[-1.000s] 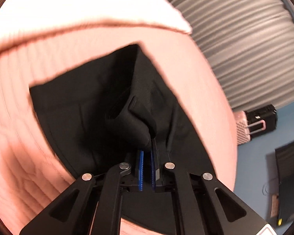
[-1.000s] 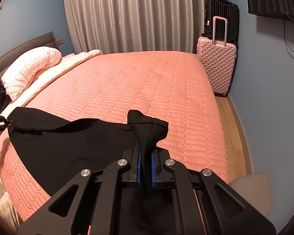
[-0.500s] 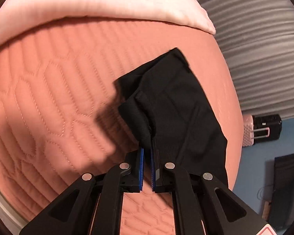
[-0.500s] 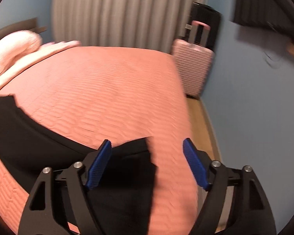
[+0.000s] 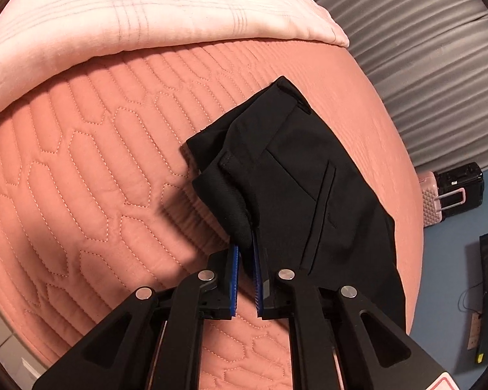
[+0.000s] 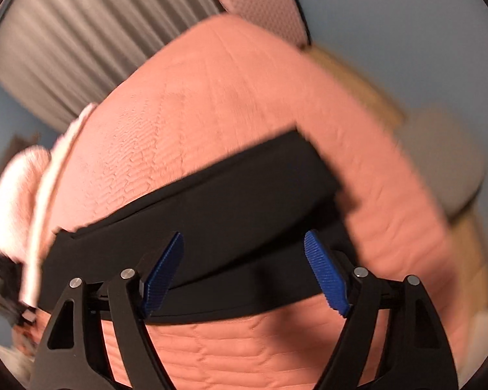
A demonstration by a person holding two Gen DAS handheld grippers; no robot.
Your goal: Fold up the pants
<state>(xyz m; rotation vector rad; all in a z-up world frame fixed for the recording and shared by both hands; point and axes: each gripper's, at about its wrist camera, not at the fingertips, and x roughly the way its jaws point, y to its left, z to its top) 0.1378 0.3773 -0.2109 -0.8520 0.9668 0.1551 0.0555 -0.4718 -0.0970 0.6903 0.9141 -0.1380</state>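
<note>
Black pants (image 5: 302, 178) lie folded in a long strip on the pink quilted bedspread (image 5: 97, 162), waistband and pocket facing up. My left gripper (image 5: 244, 245) still pinches a bunched corner of the pants at its tips, and its jaws are opening by a narrow gap. In the blurred right wrist view the pants (image 6: 227, 195) run as a dark band across the bedspread (image 6: 211, 81). My right gripper (image 6: 244, 237) hangs open just above that band, with nothing pressed between its blue pads (image 6: 166, 269).
A pale pink blanket (image 5: 146, 9) covers the head of the bed. Grey curtains (image 5: 423, 48) hang beyond the bed, with a pink and a black suitcase (image 5: 452, 191) beside it. A white pillow (image 6: 13, 195) and a grey cushion (image 6: 445, 162) flank the bed.
My right gripper let go of the pants fold, opened wide, rolled and sank toward the bed. My left gripper lowered its corner onto the bedspread and its jaws parted slightly.
</note>
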